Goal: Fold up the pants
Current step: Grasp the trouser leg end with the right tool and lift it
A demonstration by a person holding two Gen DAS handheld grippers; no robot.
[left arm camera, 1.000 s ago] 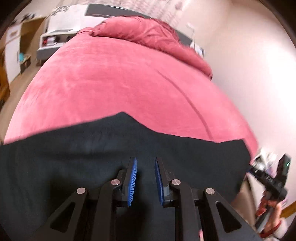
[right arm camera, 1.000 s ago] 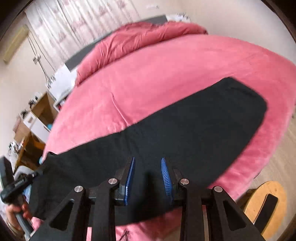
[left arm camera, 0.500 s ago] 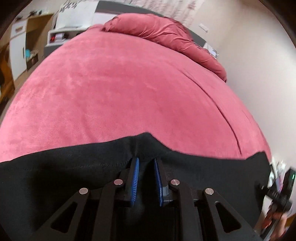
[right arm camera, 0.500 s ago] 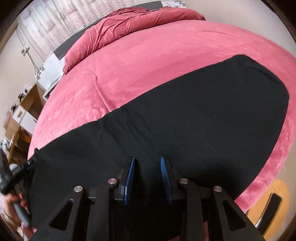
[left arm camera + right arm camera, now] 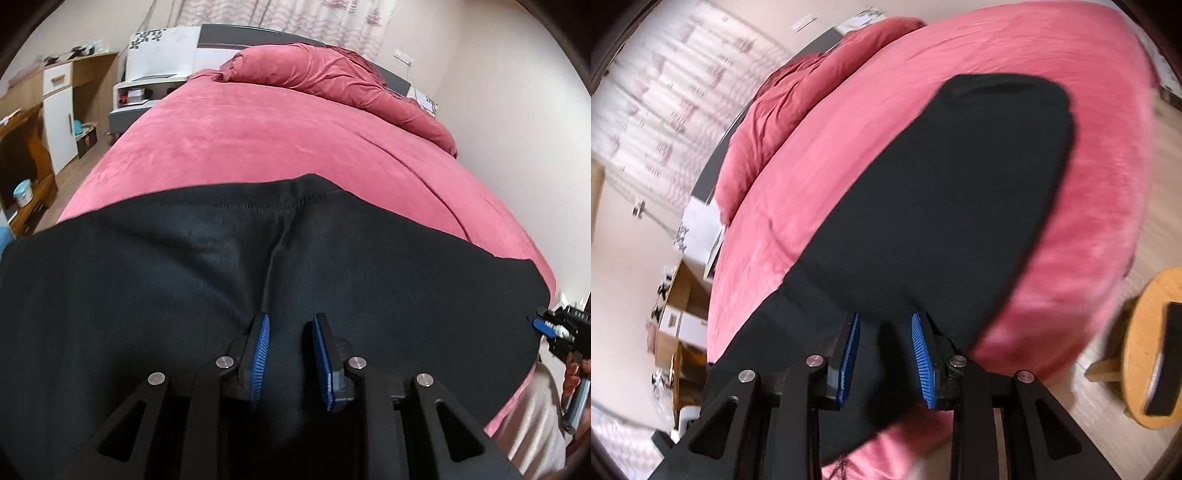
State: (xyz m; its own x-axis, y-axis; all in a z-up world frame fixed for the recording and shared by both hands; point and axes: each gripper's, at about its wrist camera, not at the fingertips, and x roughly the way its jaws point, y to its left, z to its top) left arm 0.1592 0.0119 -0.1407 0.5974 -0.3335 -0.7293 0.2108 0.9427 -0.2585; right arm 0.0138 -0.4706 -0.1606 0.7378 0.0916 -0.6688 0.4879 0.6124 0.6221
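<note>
Where pants lie, pink bed.

Motion-blurred curtain; stool cut off.

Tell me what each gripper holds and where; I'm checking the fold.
Left gripper: jaws opening, black pants fabric between them unpinched, seemingly nothing held. Right gripper: fabric between its jaws near the pants' edge; a grip cannot be told.

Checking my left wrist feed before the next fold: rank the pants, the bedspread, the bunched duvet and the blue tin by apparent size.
1. pants, nearest the camera, so enlarged
2. bedspread
3. bunched duvet
4. blue tin, tiny
</note>
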